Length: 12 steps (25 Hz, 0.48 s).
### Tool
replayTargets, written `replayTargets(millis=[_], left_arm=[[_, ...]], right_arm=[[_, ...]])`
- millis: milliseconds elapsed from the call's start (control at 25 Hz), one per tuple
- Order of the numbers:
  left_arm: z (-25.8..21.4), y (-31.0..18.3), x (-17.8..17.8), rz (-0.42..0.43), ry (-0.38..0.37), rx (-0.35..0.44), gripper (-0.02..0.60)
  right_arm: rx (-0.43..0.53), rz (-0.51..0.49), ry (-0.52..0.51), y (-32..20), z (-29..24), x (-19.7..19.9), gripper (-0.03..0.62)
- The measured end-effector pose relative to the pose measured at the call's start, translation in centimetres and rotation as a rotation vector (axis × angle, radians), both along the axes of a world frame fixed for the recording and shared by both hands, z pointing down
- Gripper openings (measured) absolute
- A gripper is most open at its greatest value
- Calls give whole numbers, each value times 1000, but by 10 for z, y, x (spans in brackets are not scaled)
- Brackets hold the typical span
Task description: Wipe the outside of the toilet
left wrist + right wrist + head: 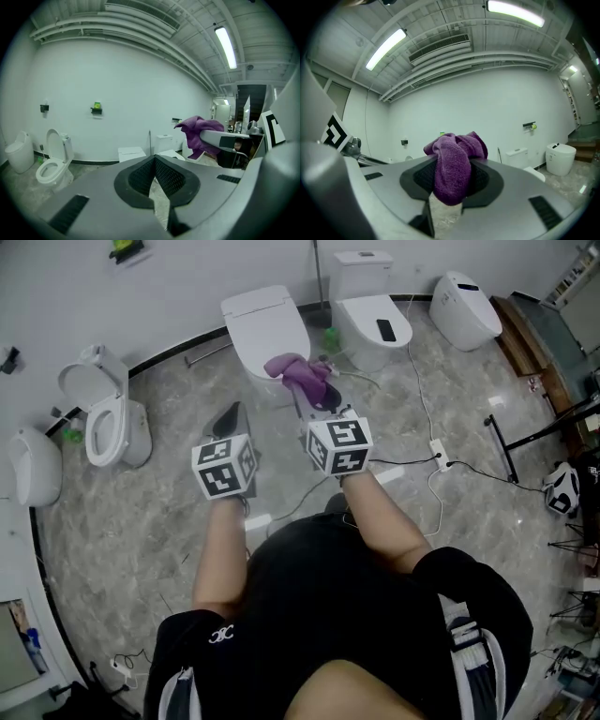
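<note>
Toilet (265,329) front edge behind purple cloth (305,377)

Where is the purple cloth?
The purple cloth is pinched in the right hand-held gripper, at the head view's middle, just in front of the closed white toilet.

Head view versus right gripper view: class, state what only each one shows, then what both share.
Only the head view shows the person's black shirt and the power strip on the floor. Only the right gripper view shows the ceiling light strips and the air vent. Both show the purple cloth clamped in the right claw, and the rounded white toilet by the wall.
</note>
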<state>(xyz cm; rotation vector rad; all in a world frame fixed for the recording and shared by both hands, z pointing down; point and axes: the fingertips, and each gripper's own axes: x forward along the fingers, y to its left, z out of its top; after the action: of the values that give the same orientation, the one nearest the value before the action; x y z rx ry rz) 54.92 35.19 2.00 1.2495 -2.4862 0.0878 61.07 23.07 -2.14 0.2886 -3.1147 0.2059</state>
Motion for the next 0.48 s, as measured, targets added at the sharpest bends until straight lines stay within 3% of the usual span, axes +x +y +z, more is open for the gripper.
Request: replayTargets(millis=[480], left_arm=[[10,11,-25,-22,3,-17,6]], right_arm=[[-48,3,-9,-16,5,-32,129]])
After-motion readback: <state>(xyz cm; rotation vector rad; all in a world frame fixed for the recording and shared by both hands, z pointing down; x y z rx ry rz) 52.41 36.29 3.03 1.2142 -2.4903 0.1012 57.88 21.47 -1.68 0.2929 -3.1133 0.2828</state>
